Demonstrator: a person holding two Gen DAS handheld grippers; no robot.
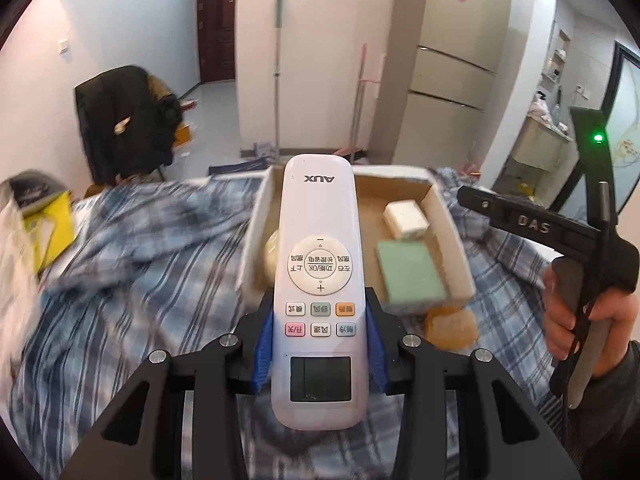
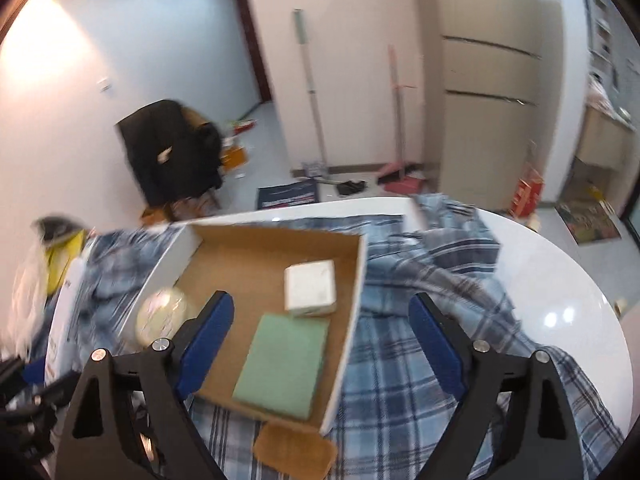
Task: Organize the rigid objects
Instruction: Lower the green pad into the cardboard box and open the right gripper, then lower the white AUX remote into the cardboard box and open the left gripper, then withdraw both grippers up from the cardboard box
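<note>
Carrying step: left claw [image 1: 320,344] pinching white remote [image 1: 318,280] above plaid cloth near cardboard box [image 1: 452,240], right claw [image 2: 320,344] spread, empty, over box; next move likely lowering remote beside green pad [image 1: 408,276].

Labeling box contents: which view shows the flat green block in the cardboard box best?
Right wrist view: the flat pale-green rectangular block lies unobstructed and fairly sharp on the floor of the open cardboard box. In the left wrist view, the block is blurrier, near the edge of the white remote control.
</note>
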